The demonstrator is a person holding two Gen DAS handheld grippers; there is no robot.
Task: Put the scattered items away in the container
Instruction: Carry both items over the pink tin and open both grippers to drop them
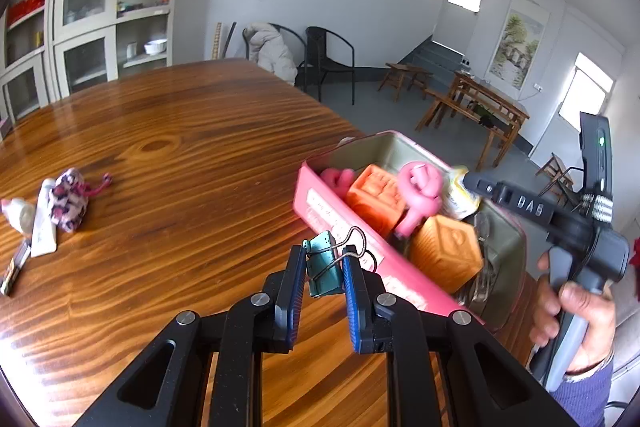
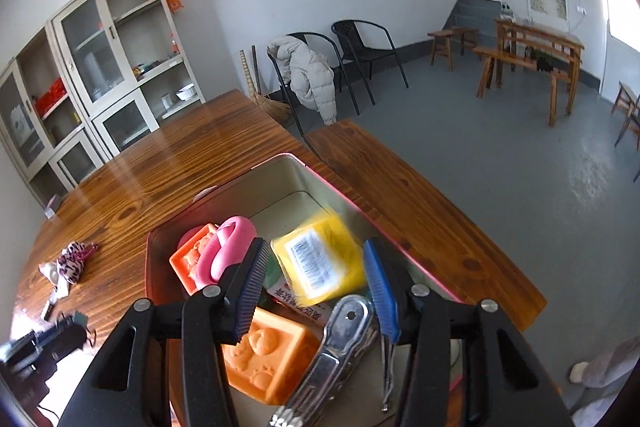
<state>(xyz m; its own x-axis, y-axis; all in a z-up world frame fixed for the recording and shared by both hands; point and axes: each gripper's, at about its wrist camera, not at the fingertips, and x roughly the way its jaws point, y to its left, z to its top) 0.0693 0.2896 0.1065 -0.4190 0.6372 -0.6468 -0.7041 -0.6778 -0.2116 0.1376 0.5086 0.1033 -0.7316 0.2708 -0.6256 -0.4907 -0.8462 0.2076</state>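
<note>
On the left, a leopard-print cloth pouch point(image 1: 70, 201) and a white tube point(image 1: 44, 223) lie on the wooden table point(image 1: 180, 131), not yet tidied. The left gripper point(image 1: 324, 269) pinches a teal metal binder clip point(image 1: 323, 267) just short of the pink rectangular tin point(image 1: 340, 223); opening here would likely drop it outside. The tin already holds orange embossed blocks point(image 2: 264, 351), a pink rubber toy point(image 2: 230, 247) and a metal clamp point(image 2: 340, 339). The right gripper point(image 2: 316, 277) hangs parted, a blurred yellow packet point(image 2: 320, 257) loose between its pads.
</note>
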